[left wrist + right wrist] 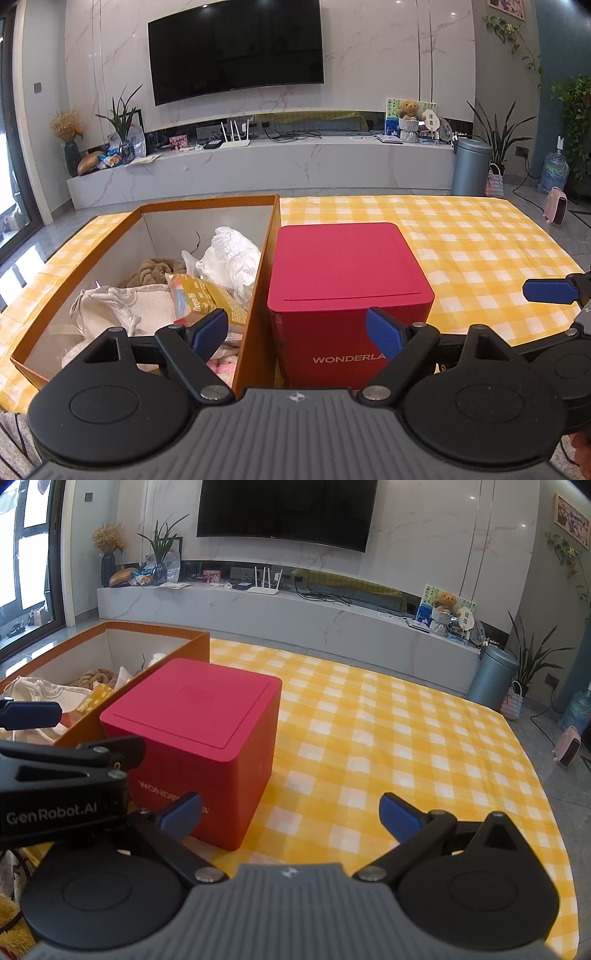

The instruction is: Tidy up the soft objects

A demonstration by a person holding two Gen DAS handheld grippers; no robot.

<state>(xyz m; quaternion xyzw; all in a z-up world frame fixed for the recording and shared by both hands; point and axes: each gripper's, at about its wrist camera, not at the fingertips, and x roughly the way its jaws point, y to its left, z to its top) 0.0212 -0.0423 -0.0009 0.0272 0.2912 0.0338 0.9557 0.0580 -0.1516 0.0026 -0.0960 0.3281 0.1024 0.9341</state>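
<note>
An orange open box (264,236) stands at the left of the table and holds soft things: a white crumpled bag (231,258), a brown knotted plush (157,269), a cream cloth (122,306), a yellow tissue pack (207,295) and something pink (221,365). A closed red cube box (347,266) marked WONDERLA stands right beside it. My left gripper (297,332) is open and empty, hovering near the boxes' front. My right gripper (291,812) is open and empty, in front of the red box (192,716). The orange box (177,650) shows at the left there.
A yellow checked cloth (461,236) covers the table (388,738). My right gripper's blue fingertip (550,291) pokes in at the left wrist view's right edge. Behind the table are a marble TV bench (258,166), a grey bin (471,166) and plants.
</note>
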